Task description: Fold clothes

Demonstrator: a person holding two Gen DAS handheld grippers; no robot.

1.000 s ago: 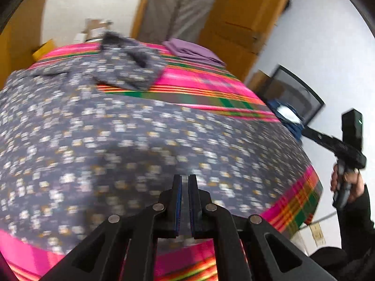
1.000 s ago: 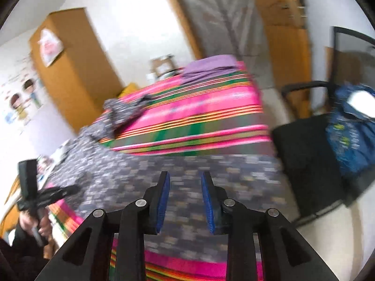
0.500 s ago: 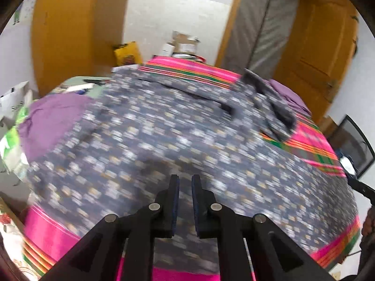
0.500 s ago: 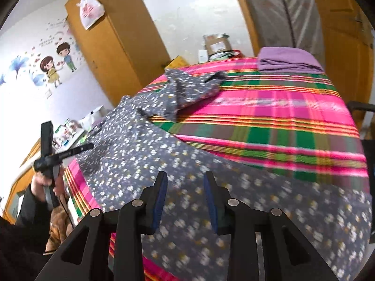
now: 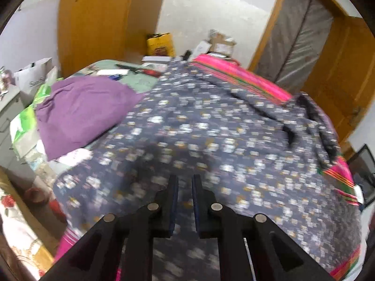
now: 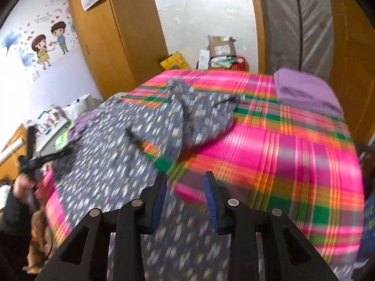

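A dark grey garment with small white and orange print (image 5: 211,135) lies spread over a bed with a pink, green and orange plaid cover (image 6: 293,154). It also shows in the right wrist view (image 6: 112,154), with a bunched part (image 6: 199,112) toward the far end. My left gripper (image 5: 185,182) hovers over the garment's near part, its jaws a small gap apart with nothing between them. My right gripper (image 6: 185,180) is open and empty above the garment's edge. The left gripper shows at the left in the right wrist view (image 6: 37,159).
A folded lilac cloth (image 6: 304,93) lies at the bed's far right corner. A purple cloth (image 5: 84,110) lies on a cluttered side surface left of the bed. A wooden wardrobe (image 6: 112,37) and boxes (image 6: 220,49) stand behind. A dark chair (image 5: 363,175) is at the right.
Both cameras swung left across the bed. The left gripper's jaws have parted slightly more, and the right gripper's jaws have opened wider. The garment lies much as before.
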